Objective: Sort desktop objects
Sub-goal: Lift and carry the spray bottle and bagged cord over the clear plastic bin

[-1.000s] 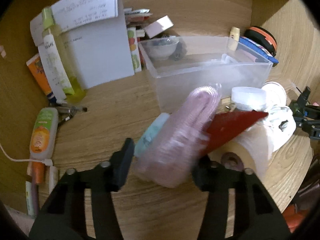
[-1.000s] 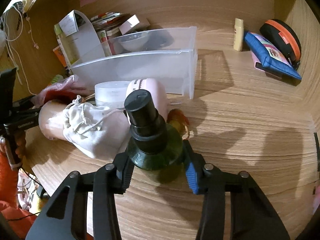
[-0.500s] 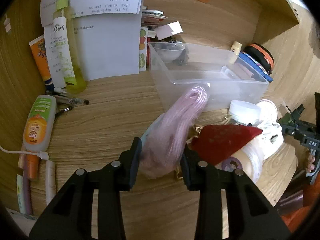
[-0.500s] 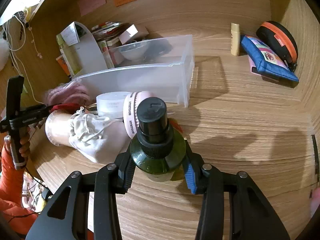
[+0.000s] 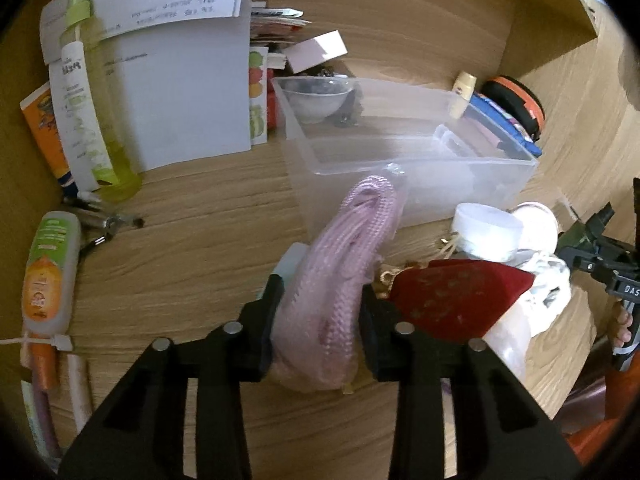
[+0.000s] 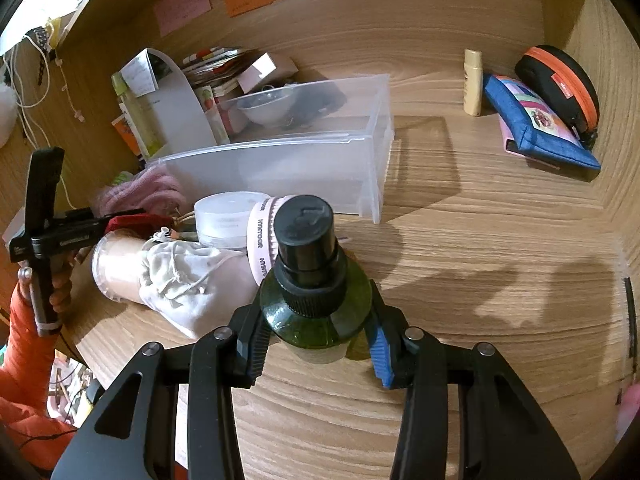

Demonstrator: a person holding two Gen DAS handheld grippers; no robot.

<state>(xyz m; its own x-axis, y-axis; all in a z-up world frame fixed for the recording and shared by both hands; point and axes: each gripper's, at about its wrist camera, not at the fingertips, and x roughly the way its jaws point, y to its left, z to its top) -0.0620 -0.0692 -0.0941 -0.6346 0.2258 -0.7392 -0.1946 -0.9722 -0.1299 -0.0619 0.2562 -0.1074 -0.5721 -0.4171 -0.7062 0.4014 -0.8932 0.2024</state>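
So the left claw (image 5: 322, 320) is closing in on a bagged coil of pink rope (image 5: 340, 276), which sits right between its pads, just in front of the clear bin (image 5: 404, 160). The right claw (image 6: 318, 340) is pinching a dark green bottle (image 6: 316, 300) upright over the bench (image 6: 480, 260), near the bin.

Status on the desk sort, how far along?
Early. Done: only a bowl sits in the clear bin. In hand: left gripper closing on the bagged pink rope; right gripper grips the green bottle. Left: jar, cloth pouch, tubes, blue pouch.
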